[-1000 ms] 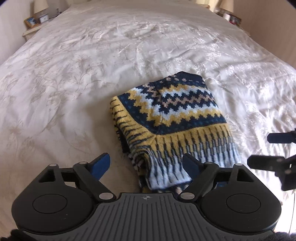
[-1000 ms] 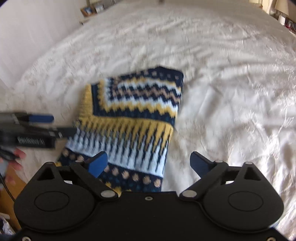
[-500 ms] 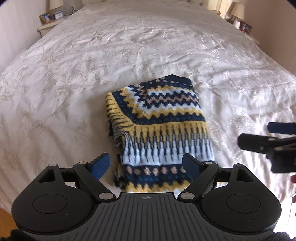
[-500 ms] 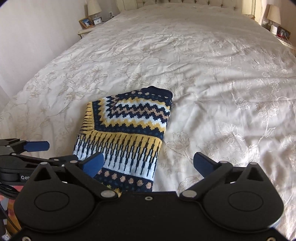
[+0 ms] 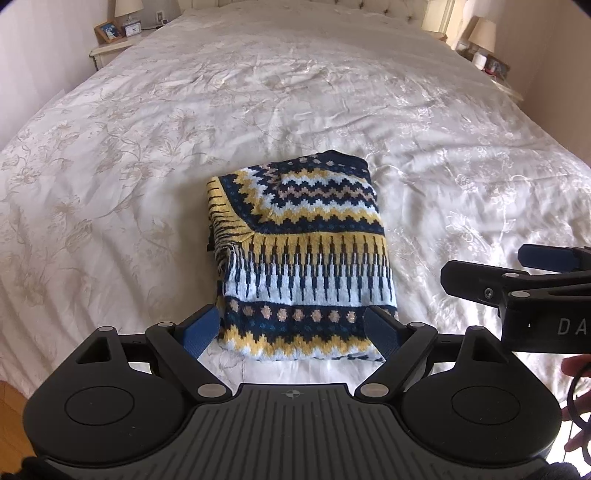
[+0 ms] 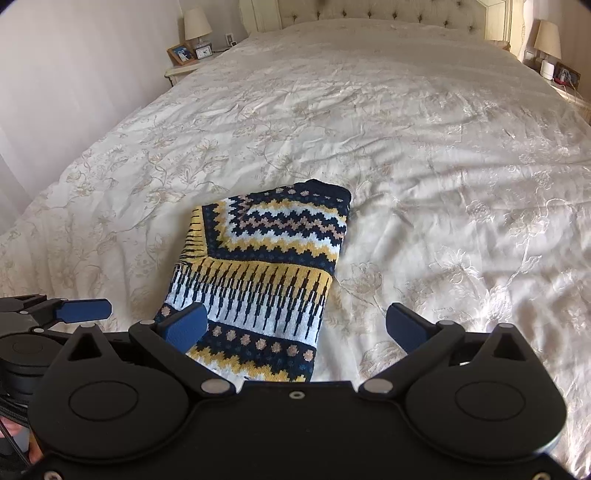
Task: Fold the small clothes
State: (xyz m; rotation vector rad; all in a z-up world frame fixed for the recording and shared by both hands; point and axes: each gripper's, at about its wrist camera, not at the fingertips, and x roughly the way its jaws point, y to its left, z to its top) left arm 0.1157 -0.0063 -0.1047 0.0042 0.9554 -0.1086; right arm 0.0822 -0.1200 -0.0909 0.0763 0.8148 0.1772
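A folded knitted jumper [image 5: 303, 254] with navy, yellow and white zigzag bands lies flat on the white bedspread [image 5: 258, 92], near the foot of the bed. My left gripper [image 5: 291, 332] hangs above its near edge, jaws open, nothing between them. In the right wrist view the same jumper [image 6: 266, 269] lies left of centre. My right gripper [image 6: 295, 325] stands open over its near right corner and holds nothing. Each gripper shows in the other's view: the right gripper [image 5: 517, 273] at the right edge, the left gripper [image 6: 66, 314] at the left edge.
A tufted headboard [image 6: 388, 11] closes the far end of the bed. Bedside tables with a lamp [image 6: 197, 24] and a picture frame [image 6: 181, 53] stand on the left, another lamp [image 6: 546, 35] on the right. Wooden floor [image 5: 11, 391] shows past the bed's near left corner.
Both grippers have pulled back and risen from the jumper, so more of the bed and the whole folded jumper now show. Both sets of jaws stayed open.
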